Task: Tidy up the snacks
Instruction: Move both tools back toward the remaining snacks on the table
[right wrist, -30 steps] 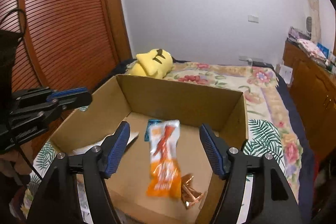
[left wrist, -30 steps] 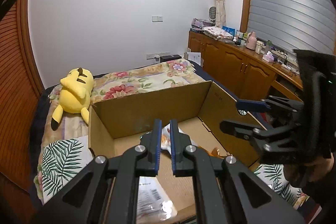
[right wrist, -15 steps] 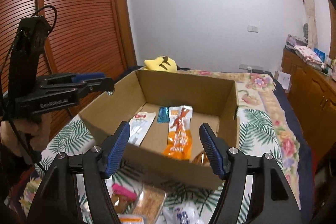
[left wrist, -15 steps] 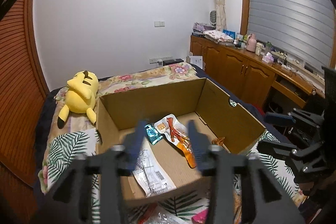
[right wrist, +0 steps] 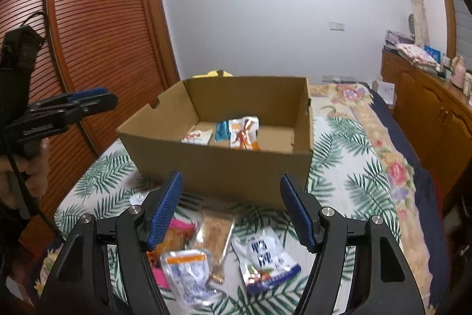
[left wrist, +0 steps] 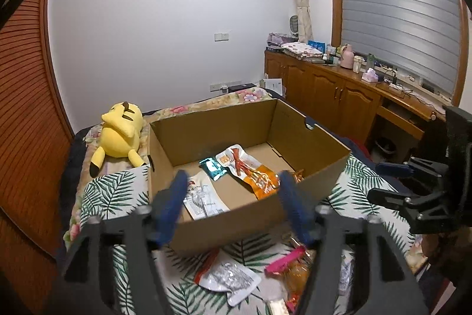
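Observation:
An open cardboard box [left wrist: 224, 220] stands on the bed. On its floor lie a white packet [left wrist: 203, 198], a teal packet [left wrist: 213, 167] and an orange packet [left wrist: 253, 173]. My left gripper [left wrist: 234, 205] hangs in front of the box's near wall; its jaws are opening and hold nothing. My right gripper [right wrist: 233, 211] is open and empty, above loose snacks on the bedcover: a white-and-orange packet [right wrist: 185, 270], a brown bar [right wrist: 216, 235] and a white-and-blue packet [right wrist: 265, 262]. The box [right wrist: 221, 167] lies just beyond them. Each gripper shows at the edge of the other's view.
A yellow plush toy [left wrist: 121, 132] lies behind the box at the left. A silver packet [left wrist: 227, 282] and a pink packet [left wrist: 284, 260] lie on the leaf-patterned cover. A wooden cabinet [left wrist: 339, 99] runs along the right, and a louvred wardrobe door [right wrist: 88, 49] stands at the left.
Both grippers have pulled back from over the box to its near side. The left jaws went from shut to wide apart. Loose snacks in front of the box have come into view.

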